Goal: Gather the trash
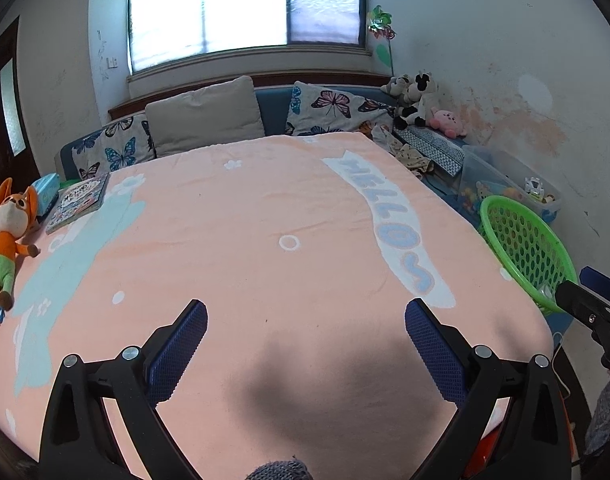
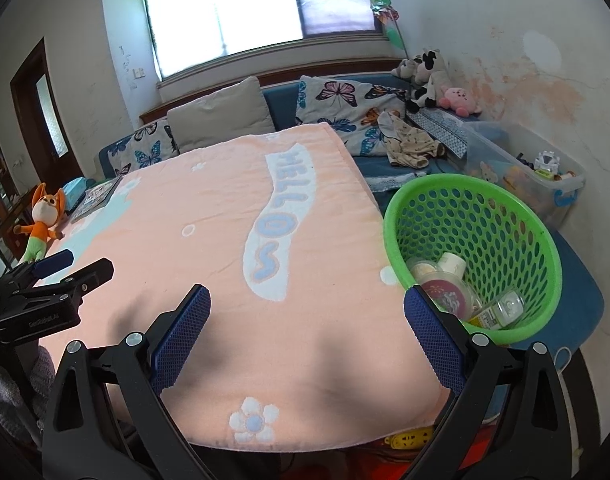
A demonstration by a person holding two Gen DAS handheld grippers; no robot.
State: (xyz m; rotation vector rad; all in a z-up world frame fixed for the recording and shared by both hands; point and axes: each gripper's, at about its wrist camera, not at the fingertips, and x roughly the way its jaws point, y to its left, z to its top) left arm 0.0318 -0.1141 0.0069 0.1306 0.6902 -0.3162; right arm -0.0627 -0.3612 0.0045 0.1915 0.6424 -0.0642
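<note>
We see a peach blanket (image 2: 209,216) with pale-blue "HELLO" lettering, a perforated green basket (image 2: 485,216), and butterfly-print pillows (image 2: 345,100).

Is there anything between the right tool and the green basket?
Nothing visible. The right tool hangs open over the pink blanket, and the green basket, holding bottles and a round lidded container, sits just to its right.

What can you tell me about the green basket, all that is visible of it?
The green basket is round and looks like plastic, with a smooth rim and walls full of round holes. It sits tilted at the right edge of the pink blanket, its mouth facing the camera in the right wrist view. Inside lie a round container with a red lid, a small clear bottle and a white-capped item. No gripper touches it. What it rests on underneath is not clear.
</note>
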